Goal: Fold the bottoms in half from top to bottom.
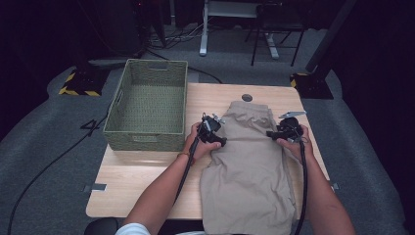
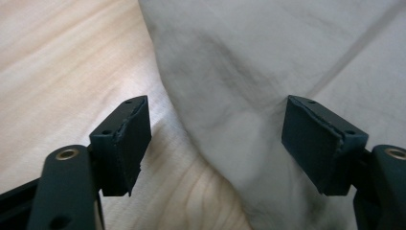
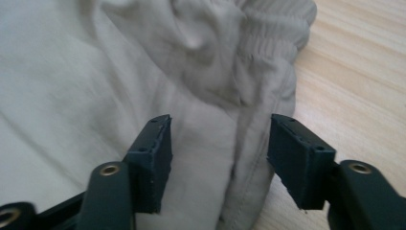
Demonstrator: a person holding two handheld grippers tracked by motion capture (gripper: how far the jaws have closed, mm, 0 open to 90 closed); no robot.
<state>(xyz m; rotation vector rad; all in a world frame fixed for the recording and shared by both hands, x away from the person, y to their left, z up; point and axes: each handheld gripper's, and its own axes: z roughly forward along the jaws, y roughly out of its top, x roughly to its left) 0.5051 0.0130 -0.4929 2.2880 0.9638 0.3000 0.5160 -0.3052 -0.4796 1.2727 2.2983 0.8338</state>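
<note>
Between each gripper's parted jaws a side edge of the beige shorts [image 1: 249, 161] is straddled, ungripped; pinching both edges seems next.

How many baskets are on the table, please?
1. The green woven basket stands at the far left part of the table, beside the beige trousers. Nothing appears to hide another one.

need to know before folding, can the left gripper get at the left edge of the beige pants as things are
Probably yes. The left gripper has its jaws open astride the pants edge on the table, and nothing lies between them and the cloth.
</note>
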